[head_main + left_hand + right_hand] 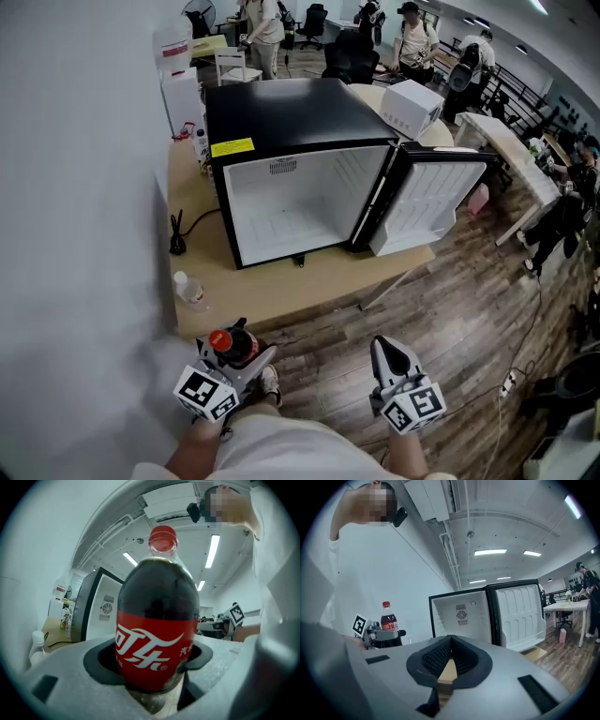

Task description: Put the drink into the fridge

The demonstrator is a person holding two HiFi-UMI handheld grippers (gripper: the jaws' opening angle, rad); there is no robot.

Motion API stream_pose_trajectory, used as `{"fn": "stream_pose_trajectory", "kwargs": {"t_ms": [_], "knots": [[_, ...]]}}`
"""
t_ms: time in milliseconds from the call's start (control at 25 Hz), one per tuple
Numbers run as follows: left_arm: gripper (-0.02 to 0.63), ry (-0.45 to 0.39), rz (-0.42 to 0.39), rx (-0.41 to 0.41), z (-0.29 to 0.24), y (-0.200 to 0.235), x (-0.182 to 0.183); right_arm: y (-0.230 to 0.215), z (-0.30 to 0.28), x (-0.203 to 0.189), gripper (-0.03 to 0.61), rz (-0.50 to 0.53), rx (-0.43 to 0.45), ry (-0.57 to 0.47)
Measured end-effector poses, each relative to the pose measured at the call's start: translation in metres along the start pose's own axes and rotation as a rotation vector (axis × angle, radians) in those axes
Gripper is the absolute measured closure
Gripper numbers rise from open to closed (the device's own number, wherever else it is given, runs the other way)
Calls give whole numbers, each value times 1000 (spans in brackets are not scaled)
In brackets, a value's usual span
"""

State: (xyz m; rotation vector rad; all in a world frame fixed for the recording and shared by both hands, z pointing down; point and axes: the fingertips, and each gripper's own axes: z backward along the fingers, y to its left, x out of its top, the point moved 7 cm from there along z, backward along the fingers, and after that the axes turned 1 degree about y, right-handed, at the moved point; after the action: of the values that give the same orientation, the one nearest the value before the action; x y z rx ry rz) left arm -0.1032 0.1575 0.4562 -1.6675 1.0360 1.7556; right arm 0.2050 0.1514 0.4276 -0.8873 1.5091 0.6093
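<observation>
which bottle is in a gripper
The dark cola bottle with the red cap, in the left gripper; the clear white-capped bottle stands on the table.

Fridge (300, 202) front free, door (427, 202) out rt.

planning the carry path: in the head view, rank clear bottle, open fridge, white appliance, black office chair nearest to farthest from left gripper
From the left gripper holding the cola bottle:
1. clear bottle, table's near corner
2. open fridge, mid-table
3. white appliance, behind the fridge
4. black office chair, far back
</observation>
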Motion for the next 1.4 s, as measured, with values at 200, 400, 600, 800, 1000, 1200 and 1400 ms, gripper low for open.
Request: {"fn": "stream_pose_trajectory", "kwargs": {"t_ms": [200,400,600,800,1000,1200,1400], "knots": [[282,1,8,-41,-47,45,10,-12,-67,29,578,43,8,3],[282,34,35,-84,-81,82,10,-16,-112,39,578,52,-6,34],[282,59,59,-142,-123,101,7,-38,-132,35,578,25,-60,55],[282,81,50,-164,-162,102,6,-71,-148,28,578,-17,-65,60],[282,67,45,-96,-197,100,14,-113,-174,40,578,-9,9,39],[282,44,-2,-20,-215,100,29,-143,-199,58,578,1,75,-2],[281,28,-16,33,-230,107,32,-156,-210,64,578,37,142,6]]}}
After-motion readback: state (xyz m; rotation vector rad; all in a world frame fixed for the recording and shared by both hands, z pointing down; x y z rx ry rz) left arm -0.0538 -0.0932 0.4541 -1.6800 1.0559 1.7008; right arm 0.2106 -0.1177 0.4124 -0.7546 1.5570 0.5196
